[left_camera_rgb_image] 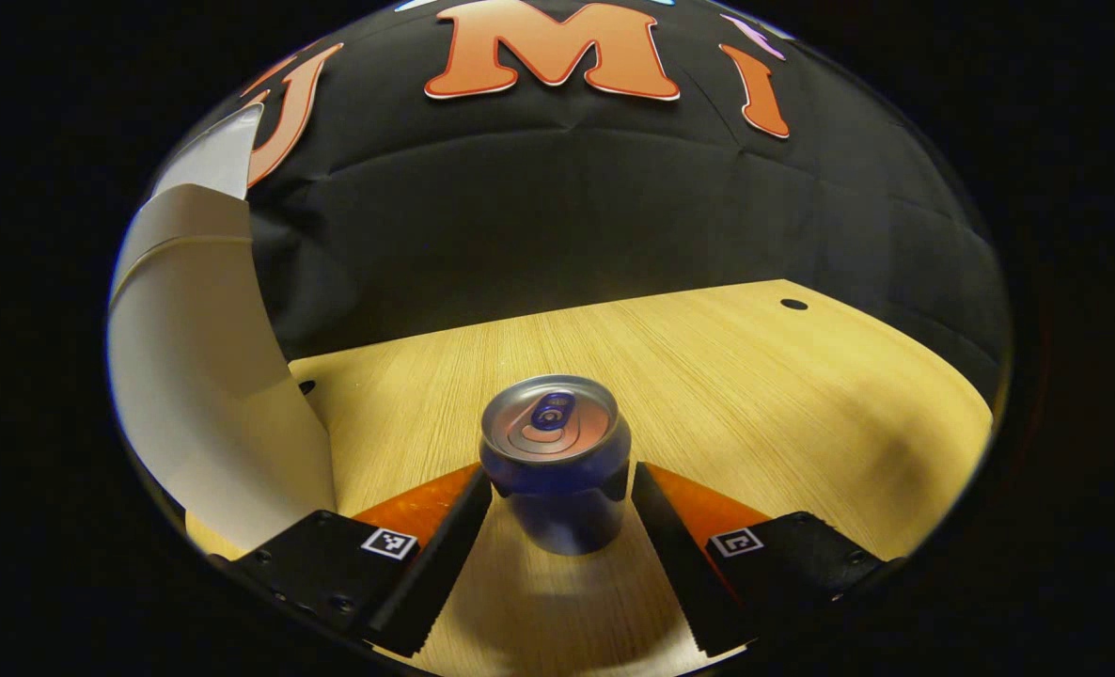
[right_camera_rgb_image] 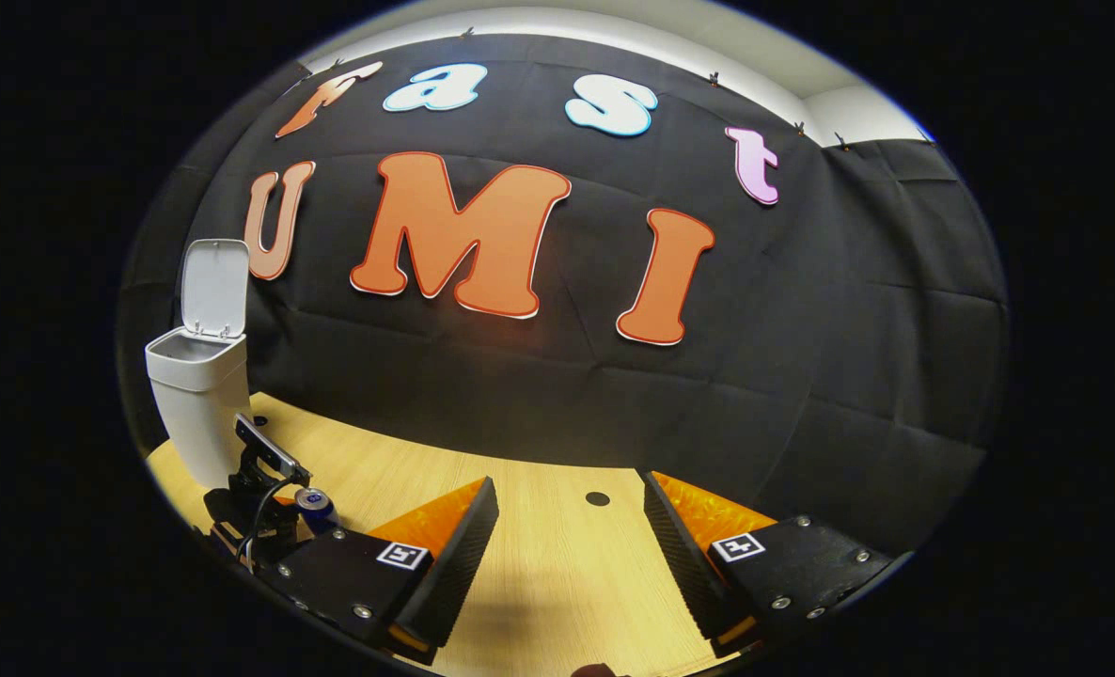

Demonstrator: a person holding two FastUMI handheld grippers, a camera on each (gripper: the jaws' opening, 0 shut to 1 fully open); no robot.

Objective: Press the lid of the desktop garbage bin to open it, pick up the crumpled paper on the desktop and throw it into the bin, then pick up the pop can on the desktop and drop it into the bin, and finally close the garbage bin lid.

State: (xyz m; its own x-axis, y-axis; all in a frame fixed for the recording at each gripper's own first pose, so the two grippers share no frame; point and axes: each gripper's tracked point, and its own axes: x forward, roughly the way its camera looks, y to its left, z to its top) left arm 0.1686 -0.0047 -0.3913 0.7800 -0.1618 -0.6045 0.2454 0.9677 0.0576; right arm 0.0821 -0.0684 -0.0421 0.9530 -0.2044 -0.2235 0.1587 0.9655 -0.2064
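Pop can [left_camera_rgb_image: 555,461] upright between left gripper's [left_camera_rgb_image: 557,512] spread fingers, ungripped: thin, slick, likely light; clamp mid-body gently. Right gripper [right_camera_rgb_image: 567,527] agape, idle.

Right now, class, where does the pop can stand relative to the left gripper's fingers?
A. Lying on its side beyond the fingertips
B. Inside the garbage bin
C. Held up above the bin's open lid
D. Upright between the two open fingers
D: in the left gripper view the pop can stands upright on the desktop between the spread fingers of the left gripper, beside the garbage bin.
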